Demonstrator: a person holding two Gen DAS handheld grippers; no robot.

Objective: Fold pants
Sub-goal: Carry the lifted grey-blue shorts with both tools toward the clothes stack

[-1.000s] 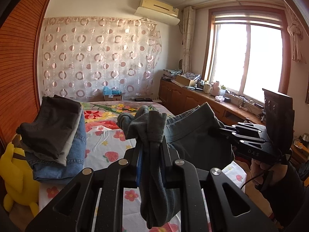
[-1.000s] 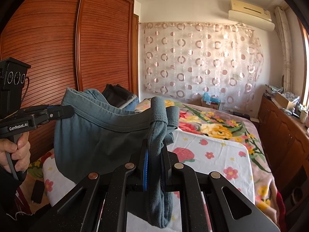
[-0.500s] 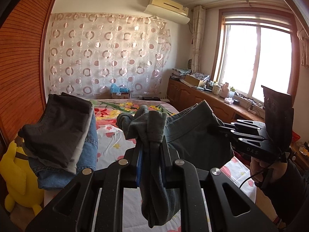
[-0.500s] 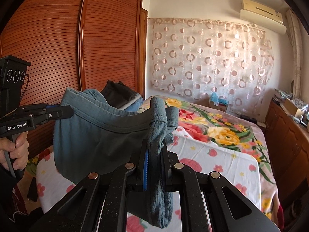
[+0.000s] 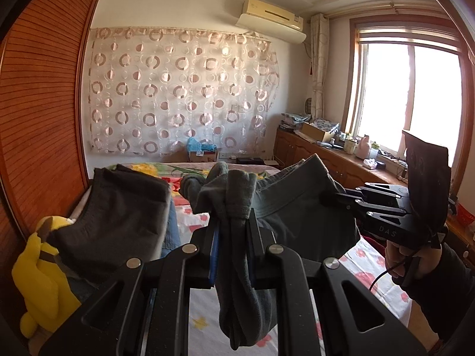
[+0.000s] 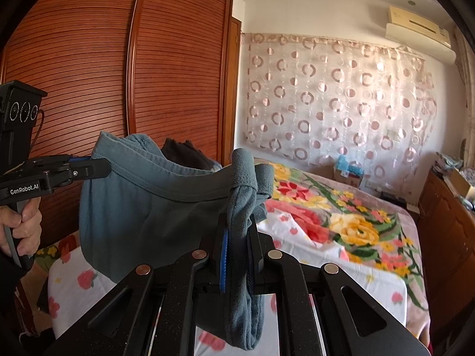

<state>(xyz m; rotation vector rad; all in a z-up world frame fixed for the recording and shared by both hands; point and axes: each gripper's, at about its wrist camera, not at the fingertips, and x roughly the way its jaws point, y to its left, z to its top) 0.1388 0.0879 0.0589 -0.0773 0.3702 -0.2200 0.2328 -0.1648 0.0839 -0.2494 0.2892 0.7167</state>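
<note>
Left gripper [image 5: 231, 231]: clenched on one bunched end of the grey-blue cotton pants [image 5: 299, 216], with fabric hanging down between the two fingers.
Right gripper [image 6: 237, 243]: clamped on the other bunched end of the waistband, same as one second before.
Pants position: held in the air above the white bed sheet with red flowers [image 6: 311, 255], stretched from one gripper to the other, waistband sagging a little in the middle.
Change since earlier: raised higher and tilted upward; more ceiling and wall air conditioner [image 5: 271, 19] visible, less of the bed.
Folded pile of dark and denim clothes [image 5: 118, 222]: appeared closer and larger at the left.
Yellow plush toy [image 5: 41, 279]: beside the pile, lower left.
Brown slatted wardrobe [image 6: 118, 74]: behind the left gripper.
</note>
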